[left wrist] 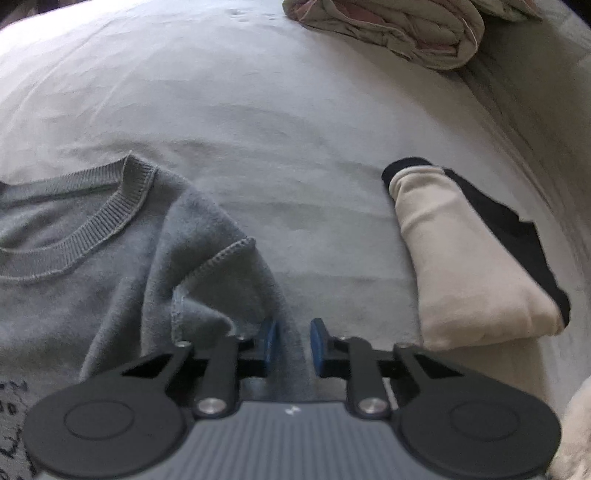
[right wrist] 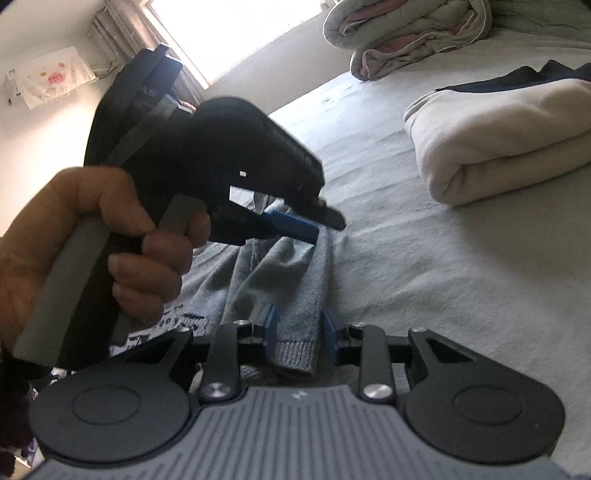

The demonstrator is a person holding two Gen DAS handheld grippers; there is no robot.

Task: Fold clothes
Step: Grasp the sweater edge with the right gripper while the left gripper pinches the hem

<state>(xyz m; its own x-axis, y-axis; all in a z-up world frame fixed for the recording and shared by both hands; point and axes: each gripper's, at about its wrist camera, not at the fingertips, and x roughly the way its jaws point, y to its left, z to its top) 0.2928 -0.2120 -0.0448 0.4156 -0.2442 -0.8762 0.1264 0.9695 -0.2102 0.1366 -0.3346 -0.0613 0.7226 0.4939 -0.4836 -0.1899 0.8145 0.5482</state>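
A grey knit sweater [left wrist: 92, 295] with a ribbed neckline and dark lettering lies on the left of the bed. My left gripper [left wrist: 293, 343] is shut on a raised fold of its sleeve near the shoulder, grey cloth filling the narrow gap between the blue pads. In the right wrist view the sweater's sleeve [right wrist: 288, 273] runs from the left gripper [right wrist: 325, 227], held by a hand [right wrist: 92, 229], down to my right gripper [right wrist: 300, 326]. The right gripper is shut on the ribbed cuff [right wrist: 295, 354].
A folded cream and black garment [left wrist: 461, 266] [right wrist: 498, 136] rests on the pale bed sheet [left wrist: 258, 110] to the right. A rolled grey and pink quilt [left wrist: 399, 26] [right wrist: 406, 33] sits at the far end. A bright window [right wrist: 240, 26] is beyond the bed.
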